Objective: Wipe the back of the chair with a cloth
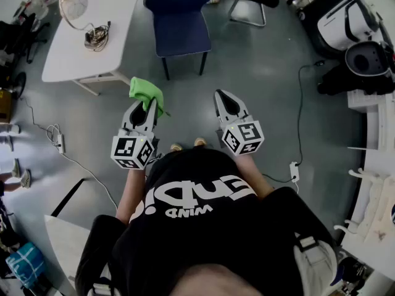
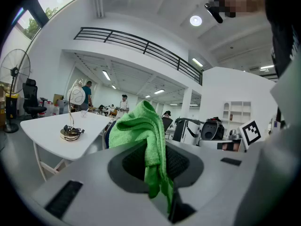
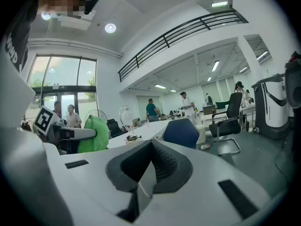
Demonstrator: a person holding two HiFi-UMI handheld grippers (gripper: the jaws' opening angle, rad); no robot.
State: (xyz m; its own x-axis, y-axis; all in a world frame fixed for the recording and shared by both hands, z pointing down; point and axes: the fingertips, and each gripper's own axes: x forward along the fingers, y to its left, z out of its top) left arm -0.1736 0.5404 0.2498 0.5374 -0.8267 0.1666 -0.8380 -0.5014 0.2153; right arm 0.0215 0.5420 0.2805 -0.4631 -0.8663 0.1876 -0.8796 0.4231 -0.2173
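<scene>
Two steps look to be left, as I judge it: closing on the chair and the wiping itself, with the pick-up already done. The white surface at 10 o'clock has no part in this. Your left gripper has its jaws clamped on the green cloth, held in the air in front of your body. The cloth is bunched, with its long axis running along the jaws. Its bulk stands past the tips toward 12 o'clock and a tail hangs back down between the jaws. The blue chair stands on the floor at 12 o'clock, just beside that surface and well apart from both grippers. I cannot tell whether its back or its seat front faces you. Your right gripper has its jaws pressed together on nothing. Next you will likely need to walk in, find the backrest and lay the cloth's bunched end against it
</scene>
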